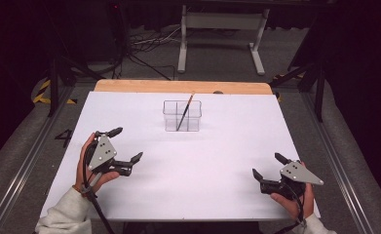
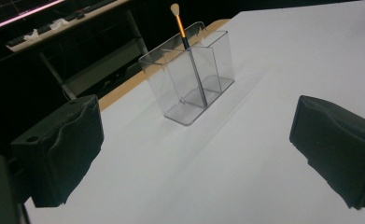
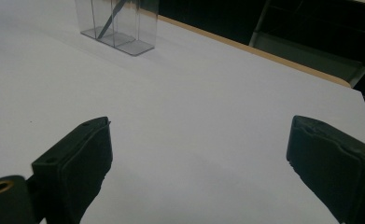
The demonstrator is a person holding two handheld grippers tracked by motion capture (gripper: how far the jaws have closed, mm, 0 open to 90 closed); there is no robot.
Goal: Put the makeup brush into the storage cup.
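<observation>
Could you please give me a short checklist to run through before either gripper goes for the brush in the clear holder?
1. Left gripper open and empty: ok.
2. Right gripper open and empty: ok.
3. Brush reachable: ok, it leans in the holder with its tip above the rim.
4. Holder upright on the table: ok.
5. Path from both grippers to the holder free: ok, bare white surface between.
6. Holder fixed to the table: cannot tell.
</observation>
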